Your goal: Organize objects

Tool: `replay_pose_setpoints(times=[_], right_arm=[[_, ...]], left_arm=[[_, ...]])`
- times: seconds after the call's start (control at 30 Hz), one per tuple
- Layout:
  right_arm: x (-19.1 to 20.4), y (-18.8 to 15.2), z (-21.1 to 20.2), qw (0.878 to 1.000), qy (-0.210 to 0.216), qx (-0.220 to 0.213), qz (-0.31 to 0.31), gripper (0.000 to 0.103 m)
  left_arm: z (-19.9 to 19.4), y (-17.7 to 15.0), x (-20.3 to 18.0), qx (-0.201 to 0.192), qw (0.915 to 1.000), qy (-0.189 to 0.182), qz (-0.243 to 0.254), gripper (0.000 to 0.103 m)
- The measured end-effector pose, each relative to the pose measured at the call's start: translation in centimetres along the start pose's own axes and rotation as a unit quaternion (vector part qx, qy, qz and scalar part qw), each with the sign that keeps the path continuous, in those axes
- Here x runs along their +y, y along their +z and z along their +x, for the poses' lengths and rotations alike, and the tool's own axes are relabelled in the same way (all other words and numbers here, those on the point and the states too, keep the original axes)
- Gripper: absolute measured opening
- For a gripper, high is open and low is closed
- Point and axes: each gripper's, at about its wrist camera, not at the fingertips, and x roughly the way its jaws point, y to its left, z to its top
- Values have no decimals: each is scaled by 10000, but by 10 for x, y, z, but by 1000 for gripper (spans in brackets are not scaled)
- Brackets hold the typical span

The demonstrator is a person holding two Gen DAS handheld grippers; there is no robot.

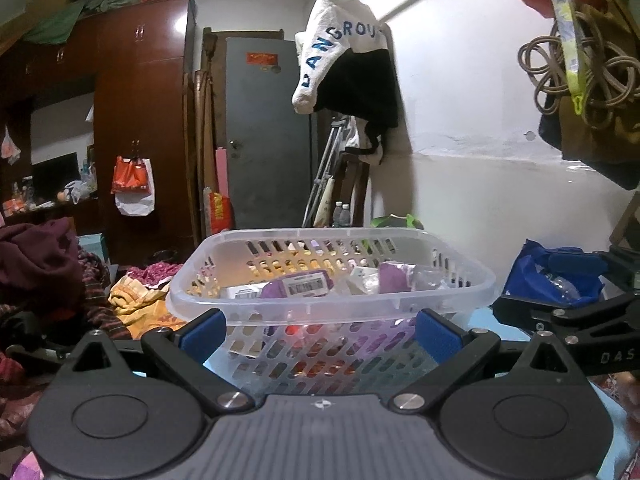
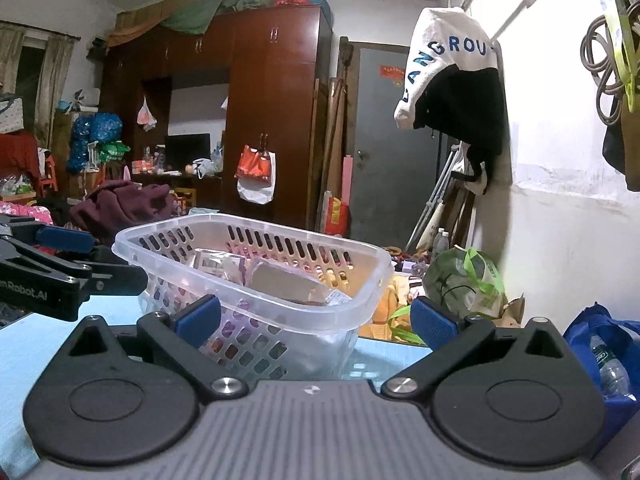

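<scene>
Clear basket (image 1: pixel 332 280) sits on blue table (image 2: pixel 60 332), already holding purple packs (image 1: pixel 304 282) and boxes — sorting looks near done. Left gripper (image 1: pixel 320 330) spread wide, empty, before basket. Right gripper (image 2: pixel 316 318) likewise released, empty, at basket's near corner — no loose items seen beside basket.

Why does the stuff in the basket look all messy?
The packets inside the clear basket lie tilted and piled on each other, not lined up. The basket itself sits flat on the blue tabletop. Nothing looks spilled or broken. Both grippers are open and empty.
</scene>
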Motion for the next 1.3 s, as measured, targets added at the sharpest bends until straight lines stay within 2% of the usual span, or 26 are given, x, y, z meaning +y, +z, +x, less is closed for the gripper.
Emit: replay_pose_setpoints(times=[1.3], right_arm=[[-7, -9, -7, 9998, 107, 60, 123, 103]], left_arm=[[-1, -4, -17, 23, 9999, -68, 70, 102]])
